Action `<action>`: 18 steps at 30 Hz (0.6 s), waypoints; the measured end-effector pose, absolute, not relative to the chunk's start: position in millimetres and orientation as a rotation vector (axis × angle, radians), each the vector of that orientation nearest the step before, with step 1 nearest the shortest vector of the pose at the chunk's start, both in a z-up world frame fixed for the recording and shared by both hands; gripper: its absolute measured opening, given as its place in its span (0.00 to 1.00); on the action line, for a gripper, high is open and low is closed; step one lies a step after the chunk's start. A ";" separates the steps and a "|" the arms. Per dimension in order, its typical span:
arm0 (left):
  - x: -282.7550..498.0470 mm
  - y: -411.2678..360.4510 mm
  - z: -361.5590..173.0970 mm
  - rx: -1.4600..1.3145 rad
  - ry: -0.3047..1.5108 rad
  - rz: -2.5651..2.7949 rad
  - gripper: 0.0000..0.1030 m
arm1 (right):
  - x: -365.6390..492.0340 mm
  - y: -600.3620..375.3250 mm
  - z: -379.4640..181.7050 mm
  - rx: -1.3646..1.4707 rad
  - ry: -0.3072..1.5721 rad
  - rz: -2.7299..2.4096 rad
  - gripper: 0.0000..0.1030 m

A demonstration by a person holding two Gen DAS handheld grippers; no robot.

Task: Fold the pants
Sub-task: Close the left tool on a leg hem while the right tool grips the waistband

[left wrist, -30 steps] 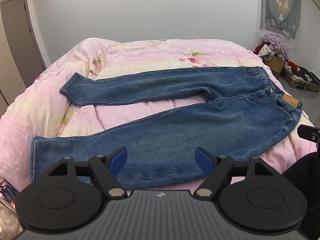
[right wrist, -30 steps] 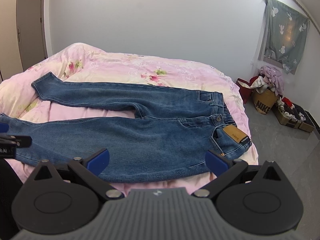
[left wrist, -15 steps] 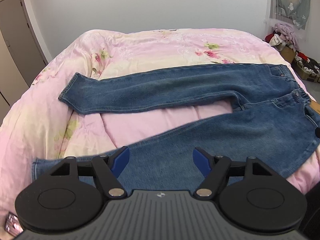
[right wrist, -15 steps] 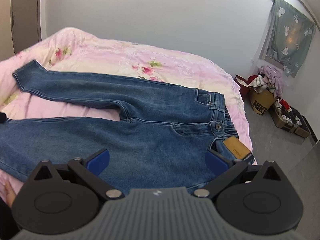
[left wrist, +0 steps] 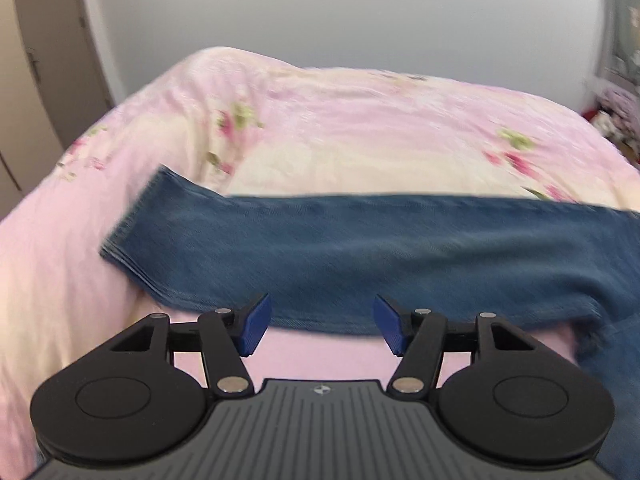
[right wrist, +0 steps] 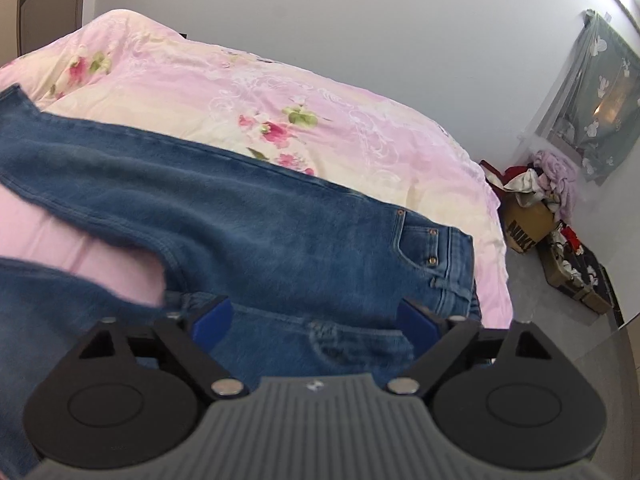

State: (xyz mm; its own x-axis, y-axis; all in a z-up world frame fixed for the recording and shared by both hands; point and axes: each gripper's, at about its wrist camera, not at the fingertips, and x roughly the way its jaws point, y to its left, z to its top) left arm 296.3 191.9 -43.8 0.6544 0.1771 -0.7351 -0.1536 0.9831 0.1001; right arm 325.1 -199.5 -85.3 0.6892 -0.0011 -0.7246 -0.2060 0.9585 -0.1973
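One pair of jeans (right wrist: 256,216) flat on one pink quilt (left wrist: 360,120), two legs spread, left gripper (left wrist: 320,324) and right gripper (right wrist: 316,320) each with jaws apart, just closing somewhat, gripping nothing

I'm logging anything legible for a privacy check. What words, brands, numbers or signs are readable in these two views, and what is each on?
"NIKE": on the brown cardboard box on the floor beside the bed, right wrist view.
A small emblem on each gripper body: a mark, no readable letters.
Jeans: no readable label in view.
Left wrist view: blurred, no text legible.
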 end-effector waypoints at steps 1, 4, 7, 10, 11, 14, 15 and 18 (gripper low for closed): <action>306.4 203.0 -46.6 0.042 0.827 0.207 0.68 | 336.9 -205.7 -89.3 -0.247 0.811 0.125 0.77; 338.1 242.5 -56.1 0.081 0.826 0.247 0.68 | 376.0 -224.8 -102.4 -0.193 0.833 0.123 0.75; 362.0 283.2 -63.7 0.128 0.821 0.317 0.68 | 411.0 -244.0 -113.4 -0.156 0.855 0.082 0.75; 381.5 326.5 -64.4 0.136 0.802 0.384 0.72 | 442.2 -263.2 -122.7 -0.113 0.866 0.044 0.76; 387.0 336.0 -65.0 0.150 0.800 0.402 0.74 | 452.9 -269.3 -126.4 -0.108 0.876 0.032 0.76; 405.5 362.9 -69.4 0.188 0.792 0.448 0.78 | 481.4 -284.1 -138.7 -0.107 0.896 -0.013 0.77; 412.8 370.5 -71.3 0.179 0.799 0.441 0.78 | 489.7 -289.2 -142.2 -0.092 0.898 -0.025 0.77; 432.8 382.7 -80.9 0.172 0.819 0.431 0.79 | 510.2 -300.6 -149.9 -0.044 0.898 -0.042 0.86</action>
